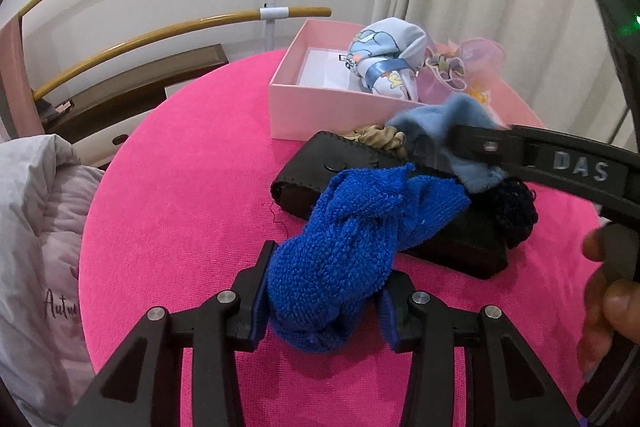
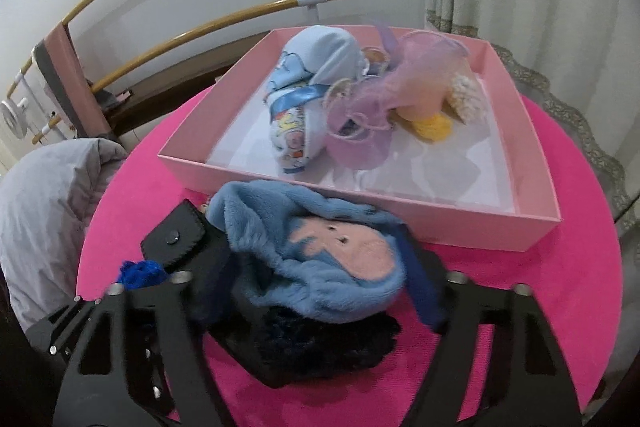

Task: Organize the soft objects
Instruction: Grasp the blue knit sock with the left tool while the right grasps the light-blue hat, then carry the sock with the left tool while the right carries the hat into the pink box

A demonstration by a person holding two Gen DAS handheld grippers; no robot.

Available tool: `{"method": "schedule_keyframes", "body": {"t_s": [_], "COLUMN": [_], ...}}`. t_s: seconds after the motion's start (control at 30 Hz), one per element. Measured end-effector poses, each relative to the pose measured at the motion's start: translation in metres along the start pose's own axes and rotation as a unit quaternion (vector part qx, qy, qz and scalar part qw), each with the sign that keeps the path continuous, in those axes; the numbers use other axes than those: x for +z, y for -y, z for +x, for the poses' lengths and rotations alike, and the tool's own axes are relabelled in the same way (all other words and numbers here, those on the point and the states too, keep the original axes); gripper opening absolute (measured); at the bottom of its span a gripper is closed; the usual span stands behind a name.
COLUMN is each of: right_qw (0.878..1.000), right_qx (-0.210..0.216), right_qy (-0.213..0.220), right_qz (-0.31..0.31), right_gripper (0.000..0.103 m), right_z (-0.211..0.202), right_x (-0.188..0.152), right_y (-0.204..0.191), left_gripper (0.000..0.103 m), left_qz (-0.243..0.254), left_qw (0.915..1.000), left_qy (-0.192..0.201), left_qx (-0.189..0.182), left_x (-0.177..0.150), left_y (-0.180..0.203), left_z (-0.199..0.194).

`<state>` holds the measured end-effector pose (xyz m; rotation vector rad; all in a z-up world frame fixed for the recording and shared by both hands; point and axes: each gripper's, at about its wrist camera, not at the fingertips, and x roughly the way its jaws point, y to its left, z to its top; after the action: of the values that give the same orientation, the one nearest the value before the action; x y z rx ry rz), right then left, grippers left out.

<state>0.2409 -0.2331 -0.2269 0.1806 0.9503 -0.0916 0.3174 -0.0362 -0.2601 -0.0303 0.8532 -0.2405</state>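
Closest in, the left gripper has its jaws drawn in on a royal-blue terry cloth, the pads pressing its bunched lower end from either side; the rest of the cloth trails forward beyond the jaws and drapes onto a black pouch with a snap button. That pouch lies on the hot-pink round tabletop, its far right end buried under a dark knitted thing I can't make out properly.

The right gripper reaches in from the right, blurred, its jaws partly closed around a pale-blue plush toy with a pink face patch. The fingertips are lost under the fur, though the plush looks squeezed between them. A hand on that tool is cut off at the frame edge.

A tan scrunchie peeks out behind the plush, mostly covered. Ahead of both jaws sits the pink box, holding a printed baby-blue bundle, a lilac gauzy pouch and something yellow half hidden behind it. Off left, a grey quilted fabric runs out of view
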Motion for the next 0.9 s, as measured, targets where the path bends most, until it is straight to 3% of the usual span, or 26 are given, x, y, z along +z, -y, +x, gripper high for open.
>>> {"method": "schedule_keyframes", "body": {"t_s": [0.07,0.3,0.57,0.9], "right_qw": [1.0,0.997,0.994,0.993], "right_qx": [0.011,0.039,0.045,0.04], "right_qy": [0.007,0.037,0.06,0.088], "right_qz": [0.013,0.05,0.075,0.073], "right_gripper": [0.042,0.025,0.016,0.016], "right_z": [-0.007,-0.032,-0.057,-0.087], "right_x": [-0.003,-0.017,-0.024,-0.028], "right_y": [0.011,0.031,0.048,0.046], "left_gripper": [0.041,0.038,0.036,0.034], "left_qz": [0.0,-0.002,-0.004,-0.008], "left_qw": [1.0,1.0,0.9999,0.9995], "left_qy": [0.0,0.001,0.005,0.023], "left_qx": [0.002,0.005,0.015,0.019], "left_x": [0.0,-0.002,-0.003,0.003], "left_y": [0.001,-0.002,-0.006,-0.012], "left_z": [0.0,-0.005,-0.016,-0.035]}}
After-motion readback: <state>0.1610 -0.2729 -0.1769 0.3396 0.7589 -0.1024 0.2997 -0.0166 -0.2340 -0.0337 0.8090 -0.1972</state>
